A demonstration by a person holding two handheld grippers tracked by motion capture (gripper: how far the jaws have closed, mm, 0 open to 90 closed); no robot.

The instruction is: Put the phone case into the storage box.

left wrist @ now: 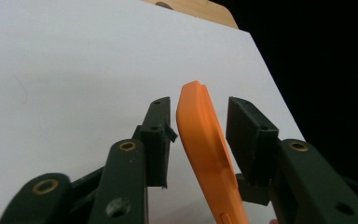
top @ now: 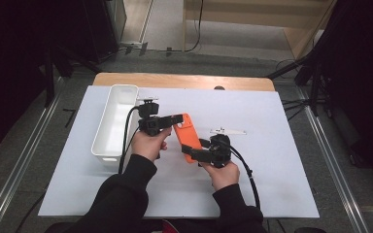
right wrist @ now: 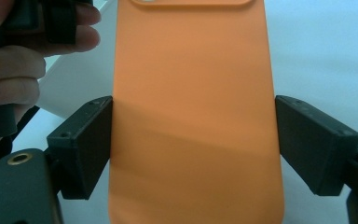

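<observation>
An orange phone case (top: 187,133) hangs above the white sheet, tilted, with its plain back to the right gripper view (right wrist: 196,116). My right gripper (top: 194,154) (right wrist: 193,140) is shut on it, one pad on each long edge near the lower end. My left gripper (top: 177,118) (left wrist: 198,116) comes in from the left at the case's upper end. Its jaws straddle the case's thin edge (left wrist: 205,140). A narrow gap shows on the left jaw's side, and the right jaw sits very close to the case, so this grip has not closed.
A long white bin (top: 114,121) stands at the left of the white sheet (top: 272,184), close to my left hand. A small pale strip (top: 228,131) lies just beyond the right gripper. The wooden table edge (top: 184,81) runs along the back.
</observation>
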